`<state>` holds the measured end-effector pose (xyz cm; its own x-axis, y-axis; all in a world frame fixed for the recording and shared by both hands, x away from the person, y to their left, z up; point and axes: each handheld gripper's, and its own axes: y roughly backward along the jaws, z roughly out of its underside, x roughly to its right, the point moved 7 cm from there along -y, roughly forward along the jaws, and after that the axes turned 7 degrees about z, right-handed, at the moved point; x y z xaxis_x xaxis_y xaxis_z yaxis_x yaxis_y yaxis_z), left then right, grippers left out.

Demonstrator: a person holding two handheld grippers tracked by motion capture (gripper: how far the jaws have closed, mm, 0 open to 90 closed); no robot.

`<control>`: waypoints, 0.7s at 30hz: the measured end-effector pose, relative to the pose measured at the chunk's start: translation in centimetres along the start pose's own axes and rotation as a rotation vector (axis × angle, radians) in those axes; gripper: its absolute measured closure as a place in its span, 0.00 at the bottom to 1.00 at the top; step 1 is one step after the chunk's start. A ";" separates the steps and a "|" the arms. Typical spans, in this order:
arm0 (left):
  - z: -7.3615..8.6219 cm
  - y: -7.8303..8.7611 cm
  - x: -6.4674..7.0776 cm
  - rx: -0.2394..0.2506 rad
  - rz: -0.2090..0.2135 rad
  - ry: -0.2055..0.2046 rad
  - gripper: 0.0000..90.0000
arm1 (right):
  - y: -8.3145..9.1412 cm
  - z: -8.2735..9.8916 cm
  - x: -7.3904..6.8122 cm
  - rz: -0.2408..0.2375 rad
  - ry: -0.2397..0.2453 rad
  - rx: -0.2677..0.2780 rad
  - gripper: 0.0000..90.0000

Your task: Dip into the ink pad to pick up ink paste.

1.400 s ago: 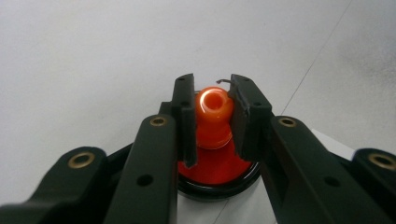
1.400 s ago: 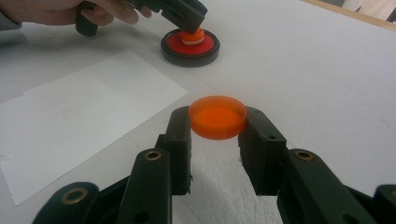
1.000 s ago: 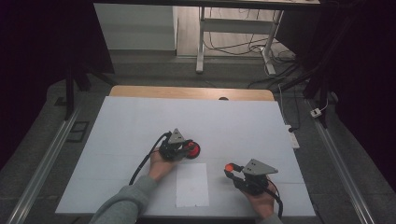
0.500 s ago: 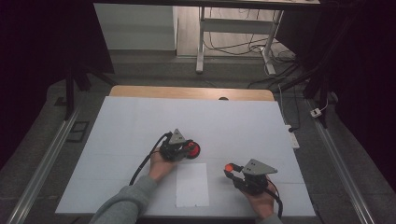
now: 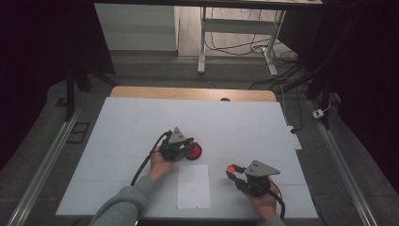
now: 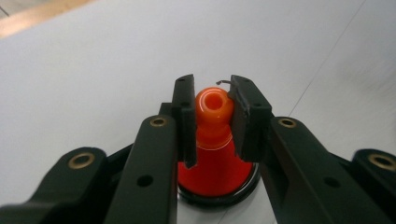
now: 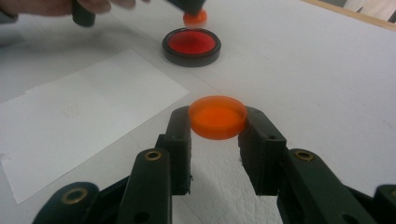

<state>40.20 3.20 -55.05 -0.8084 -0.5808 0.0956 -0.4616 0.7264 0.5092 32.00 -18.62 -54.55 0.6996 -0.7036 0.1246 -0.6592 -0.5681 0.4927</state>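
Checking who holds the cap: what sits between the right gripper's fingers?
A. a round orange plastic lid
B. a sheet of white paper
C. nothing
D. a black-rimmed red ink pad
A: in the right gripper view the right gripper has its fingers clamped on the round orange plastic lid.

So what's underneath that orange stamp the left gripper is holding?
A round black-rimmed ink pad with a red surface sits below the orange stamp. The stamp's face and the pad's middle are covered.
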 end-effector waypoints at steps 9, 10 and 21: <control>-1.2 1.8 -0.1 0.062 0.056 0.051 0.81 | 0.0 0.0 0.0 0.000 0.000 0.001 0.71; -1.3 2.0 -0.1 0.068 0.063 0.056 0.81 | 0.0 0.0 0.0 0.001 0.000 0.001 0.72; -2.3 3.8 0.1 0.114 0.102 0.077 0.81 | 0.0 0.0 0.1 0.003 -0.003 0.003 0.72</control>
<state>39.21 5.08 -51.15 -0.8248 -0.5253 0.2093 -0.4207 0.8174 0.3936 32.07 -18.67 -54.54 0.6968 -0.7067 0.1230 -0.6618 -0.5673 0.4900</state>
